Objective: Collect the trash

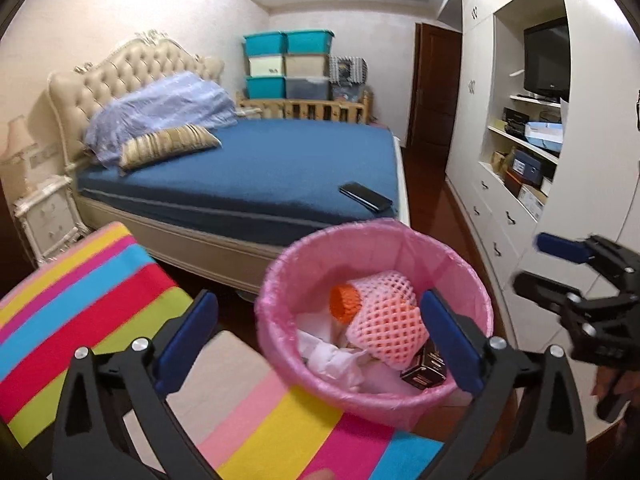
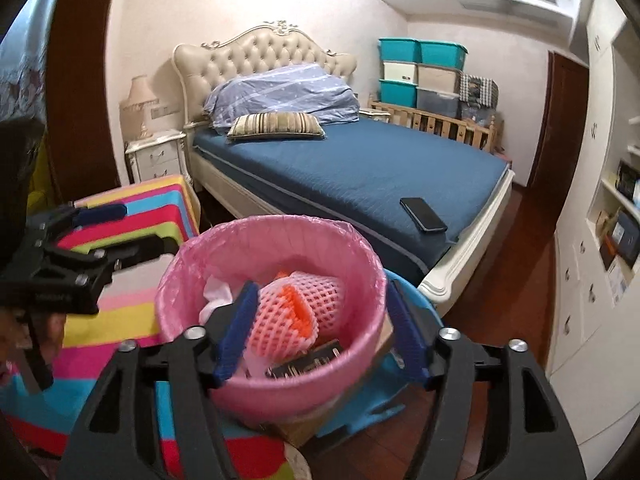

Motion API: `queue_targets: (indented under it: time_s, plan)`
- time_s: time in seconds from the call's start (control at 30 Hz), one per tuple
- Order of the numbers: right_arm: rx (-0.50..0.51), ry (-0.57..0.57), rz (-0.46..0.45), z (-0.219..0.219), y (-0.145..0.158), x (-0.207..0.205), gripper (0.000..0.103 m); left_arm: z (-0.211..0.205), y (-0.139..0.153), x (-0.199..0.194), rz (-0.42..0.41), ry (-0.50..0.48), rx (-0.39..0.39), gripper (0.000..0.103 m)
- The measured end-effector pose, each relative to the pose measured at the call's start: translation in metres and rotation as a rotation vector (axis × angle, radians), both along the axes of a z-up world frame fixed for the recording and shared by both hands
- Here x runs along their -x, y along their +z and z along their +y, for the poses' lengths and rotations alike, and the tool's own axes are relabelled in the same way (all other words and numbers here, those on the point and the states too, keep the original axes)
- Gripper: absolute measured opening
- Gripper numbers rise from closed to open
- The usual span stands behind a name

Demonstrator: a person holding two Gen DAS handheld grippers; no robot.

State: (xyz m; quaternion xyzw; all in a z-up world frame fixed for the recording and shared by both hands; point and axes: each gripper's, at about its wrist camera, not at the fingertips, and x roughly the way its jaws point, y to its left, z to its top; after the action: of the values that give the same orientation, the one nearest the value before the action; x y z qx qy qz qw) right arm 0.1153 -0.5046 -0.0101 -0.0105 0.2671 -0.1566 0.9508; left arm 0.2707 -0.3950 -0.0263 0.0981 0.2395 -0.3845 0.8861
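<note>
- Two grippers are mine: my left gripper [image 1: 320, 344] stands spread wide with nothing between its blue pads, and my right gripper [image 2: 320, 328] is also apart and empty, low centre in each wrist view.
- One pink-lined bin [image 1: 276, 280] sits in the lower middle of both views, beside the striped cloth [image 1: 80, 292] at lower left.
- Inside the bin I count one pink foam net [image 1: 386, 320], one orange foam net [image 1: 345, 302] tucked against it, one dark small box [image 1: 424, 372], and some crumpled white paper [image 1: 336, 356]; I cannot count how many pieces.
- One black phone [image 1: 365, 196] lies on the blue bed [image 1: 260, 168], above the bin in frame.
- Risk, as I judge it: in the right wrist view my right pads seem to straddle the bin's near rim, so pulling away carelessly could hook the liner and tip the bin off whatever it rests on.
- Risk: the foam nets sit high and light; a brush from a finger could flick them out again.
- Risk: my two grippers are near each other at the frame edges and could knock together.
- Risk: I might mistake the phone for trash; it is no litter.
</note>
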Motion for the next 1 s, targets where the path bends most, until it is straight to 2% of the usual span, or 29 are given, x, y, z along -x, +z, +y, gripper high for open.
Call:
queue_targets:
  time_s: [0.13,0.27,0.43,0.57,0.73,1.0]
  plan:
    - [0.041,0.038,-0.045,0.018,0.030,0.027,0.084,0.016,0.023,0.024,-0.090,0.075,0.014,0.098]
    - [0.058,0.054,-0.108,0.035,0.054,0.053,0.084,0.033,0.044,0.048,-0.116,0.114,0.057,0.098]
    - [-0.010,0.050,-0.176,0.041,0.061,0.082,0.084,0.048,0.057,0.085,-0.121,0.126,0.092,0.098]
    - [-0.071,0.044,-0.215,0.041,0.055,0.105,0.084,0.055,0.054,0.115,-0.118,0.121,0.073,0.098]
    - [-0.094,0.041,-0.195,0.044,0.042,0.119,0.084,0.066,0.043,0.142,-0.085,0.125,0.041,0.098]
    - [-0.070,0.059,-0.067,0.057,0.030,0.107,0.084,0.089,0.031,0.171,-0.059,0.123,0.043,0.098]
